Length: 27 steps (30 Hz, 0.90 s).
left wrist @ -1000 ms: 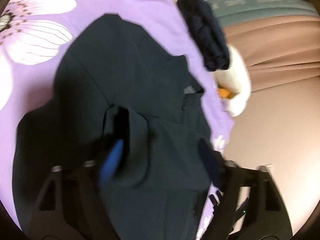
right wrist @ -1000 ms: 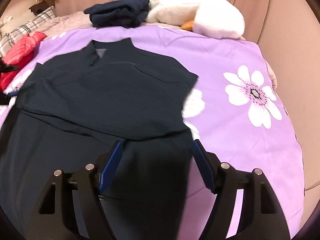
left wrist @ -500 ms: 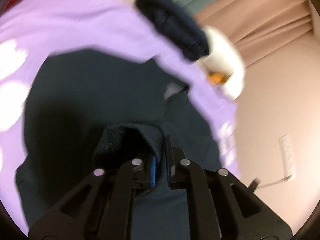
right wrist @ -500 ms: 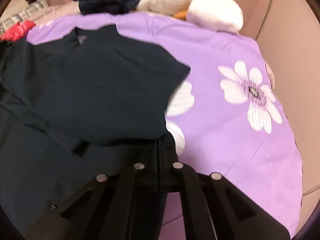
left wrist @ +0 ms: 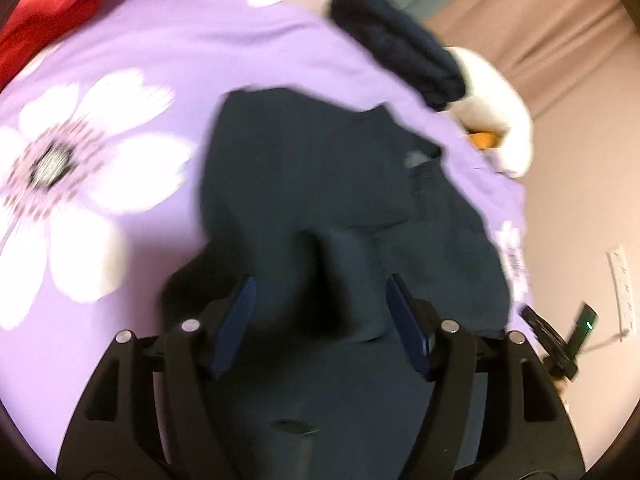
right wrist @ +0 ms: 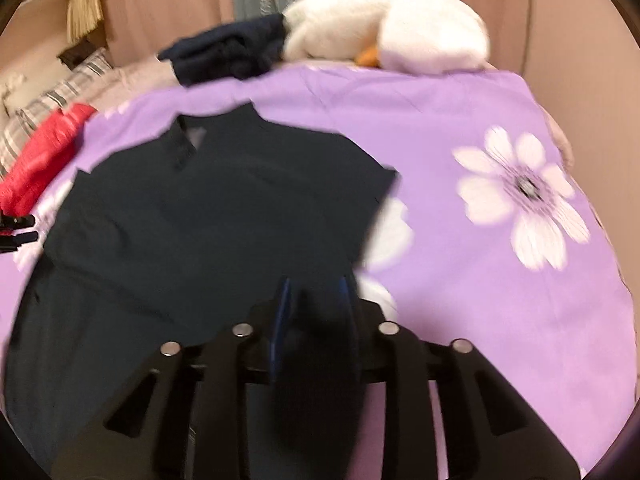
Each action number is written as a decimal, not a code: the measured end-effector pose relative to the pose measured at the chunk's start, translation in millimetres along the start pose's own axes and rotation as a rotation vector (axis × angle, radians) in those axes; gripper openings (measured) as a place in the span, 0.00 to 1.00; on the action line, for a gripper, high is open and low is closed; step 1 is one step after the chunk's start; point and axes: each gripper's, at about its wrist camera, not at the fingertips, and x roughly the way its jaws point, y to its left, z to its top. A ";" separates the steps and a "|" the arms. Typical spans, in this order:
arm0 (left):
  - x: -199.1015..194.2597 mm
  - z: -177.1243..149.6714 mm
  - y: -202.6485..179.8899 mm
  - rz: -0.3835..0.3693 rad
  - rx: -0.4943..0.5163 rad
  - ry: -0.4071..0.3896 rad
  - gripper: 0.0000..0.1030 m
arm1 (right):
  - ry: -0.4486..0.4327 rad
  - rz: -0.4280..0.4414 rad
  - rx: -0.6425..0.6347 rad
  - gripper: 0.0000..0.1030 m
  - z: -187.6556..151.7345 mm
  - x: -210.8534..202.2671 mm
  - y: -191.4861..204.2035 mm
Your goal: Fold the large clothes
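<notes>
A dark navy garment (right wrist: 224, 208) lies spread on the purple flowered bedsheet (right wrist: 460, 280), collar toward the far side, one sleeve folded over the body. It also shows in the left wrist view (left wrist: 312, 168). My left gripper (left wrist: 320, 296) is open, its blue pads either side of a raised fold of the cloth (left wrist: 344, 272). My right gripper (right wrist: 312, 300) has its pads partly apart with dark cloth bunched between them at the garment's right edge.
A folded dark garment (right wrist: 232, 52) and a white plush goose (right wrist: 392, 32) lie at the bed's far edge. A red item (right wrist: 40, 160) and a plaid pillow (right wrist: 56, 92) are at the far left. The right gripper's tip (left wrist: 560, 336) shows past the bed edge.
Both grippers shut on the garment half a second ago. Now the left has opened and let the fold drop; the right has parted somewhat. Both views shifted.
</notes>
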 end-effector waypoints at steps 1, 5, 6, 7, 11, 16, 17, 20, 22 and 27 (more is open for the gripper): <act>1.4 2.9 -14.4 -0.004 0.038 -0.006 0.67 | -0.009 0.014 -0.002 0.37 11.5 8.1 11.3; 35.6 1.6 -68.5 0.013 0.195 0.035 0.68 | -0.010 0.060 -0.010 0.38 44.8 44.9 47.4; 47.5 -1.0 -77.3 0.027 0.230 0.053 0.68 | -0.002 0.069 -0.007 0.38 52.6 57.1 55.8; 53.9 -4.8 -79.1 0.037 0.253 0.067 0.68 | 0.011 0.078 -0.008 0.38 59.1 69.0 61.6; 89.3 -20.6 -67.1 0.123 0.319 0.127 0.67 | 0.106 -0.010 -0.070 0.38 61.2 109.5 65.6; 88.3 -18.5 -45.8 0.127 0.298 0.120 0.65 | 0.122 -0.190 0.035 0.38 53.7 121.7 4.7; 83.5 -16.5 -40.9 0.120 0.282 0.119 0.66 | 0.121 -0.211 0.061 0.38 54.2 118.3 -3.8; 52.0 -10.9 -31.2 0.152 0.268 0.058 0.70 | 0.081 -0.260 0.063 0.39 55.3 95.2 -11.6; 37.9 -9.7 -32.8 0.161 0.272 0.023 0.74 | 0.020 -0.232 0.023 0.40 56.7 71.5 0.3; 42.9 -18.4 -64.8 0.120 0.340 0.024 0.78 | -0.009 -0.004 -0.114 0.45 43.0 48.6 60.9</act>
